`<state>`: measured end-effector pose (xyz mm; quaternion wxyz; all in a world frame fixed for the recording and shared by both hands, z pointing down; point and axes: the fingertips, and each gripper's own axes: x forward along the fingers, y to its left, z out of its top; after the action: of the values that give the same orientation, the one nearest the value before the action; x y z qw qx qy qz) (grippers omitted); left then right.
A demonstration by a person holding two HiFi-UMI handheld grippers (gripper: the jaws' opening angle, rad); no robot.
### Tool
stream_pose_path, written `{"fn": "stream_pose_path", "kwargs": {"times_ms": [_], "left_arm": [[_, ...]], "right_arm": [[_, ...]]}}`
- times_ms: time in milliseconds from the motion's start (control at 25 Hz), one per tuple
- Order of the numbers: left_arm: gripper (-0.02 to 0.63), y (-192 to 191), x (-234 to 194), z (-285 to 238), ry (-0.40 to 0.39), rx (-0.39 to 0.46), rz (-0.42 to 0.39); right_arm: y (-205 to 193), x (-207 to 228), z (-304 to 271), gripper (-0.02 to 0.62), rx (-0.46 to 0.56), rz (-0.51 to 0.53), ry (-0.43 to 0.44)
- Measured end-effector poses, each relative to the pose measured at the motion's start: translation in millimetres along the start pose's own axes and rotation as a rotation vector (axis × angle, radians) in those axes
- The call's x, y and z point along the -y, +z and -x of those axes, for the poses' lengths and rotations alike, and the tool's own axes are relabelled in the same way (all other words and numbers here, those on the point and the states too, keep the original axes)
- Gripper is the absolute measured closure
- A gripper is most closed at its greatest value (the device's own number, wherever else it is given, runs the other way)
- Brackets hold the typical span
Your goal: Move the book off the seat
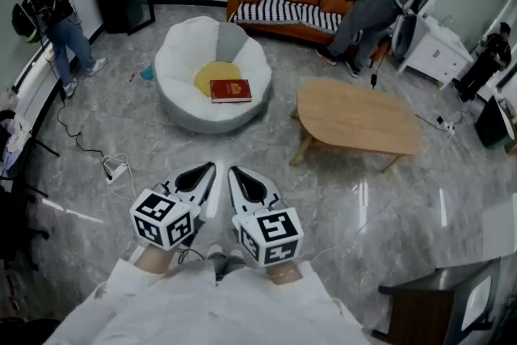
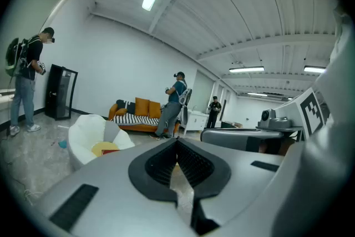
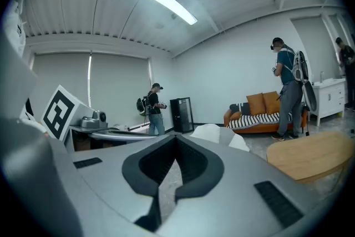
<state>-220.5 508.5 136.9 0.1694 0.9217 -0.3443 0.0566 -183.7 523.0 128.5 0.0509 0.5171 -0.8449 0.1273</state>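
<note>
2 grippers: left gripper (image 1: 208, 169) and right gripper (image 1: 235, 173) sit side by side low in the head view, close to the person's body, tips toward the seat; both well apart from the book
left jaws: together, pads meeting at the tips; nothing between them, touching nothing
right jaws: together too; empty, touching nothing
book: red book (image 1: 231, 90) lies flat on the yellow cushion (image 1: 212, 73), in the hollow of the white beanbag seat (image 1: 179, 61); it sits toward the cushion's near right part; untouched
nearby: wooden table (image 1: 355, 119) just right of the seat, top bare; cable (image 1: 115, 169) on the floor, left of the path to the seat
step in hand: approach, as I judge it; book not yet off the seat
how to do it well: close in on the seat first; spread 1 gripper's jaws before reaching; come in low at the book's near edge, 1 jaw under the cover and 1 on top; the soft cushion should give, so the lower jaw can slip under; clamp the full thickness so pages don't fan; lift level
drop spot: the table looks the easiest place, a guess only
risk: a push could slide the book deeper into the hollow; mind the cable underfoot
</note>
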Motion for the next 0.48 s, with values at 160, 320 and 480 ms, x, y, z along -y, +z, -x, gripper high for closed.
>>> {"fn": "stream_pose_path", "kwargs": {"times_ms": [160, 320, 480], "left_arm": [[0.6, -11.5, 5.3, 4.8, 0.024, 0.005, 0.044], [0.6, -14.4, 8.1, 3.8, 0.029, -0.006, 0.033], [0.6, -14.0, 7.5, 1.5, 0.057, -0.006, -0.013]], "right_arm": [[-8.0, 2.6, 4.9, 0.584, -0.016, 0.003, -0.006], [-8.9, 7.7, 6.8, 0.584, -0.019, -0.003, -0.016], [-7.0, 10.5, 8.4, 0.584, -0.004, -0.009, -0.022]]}}
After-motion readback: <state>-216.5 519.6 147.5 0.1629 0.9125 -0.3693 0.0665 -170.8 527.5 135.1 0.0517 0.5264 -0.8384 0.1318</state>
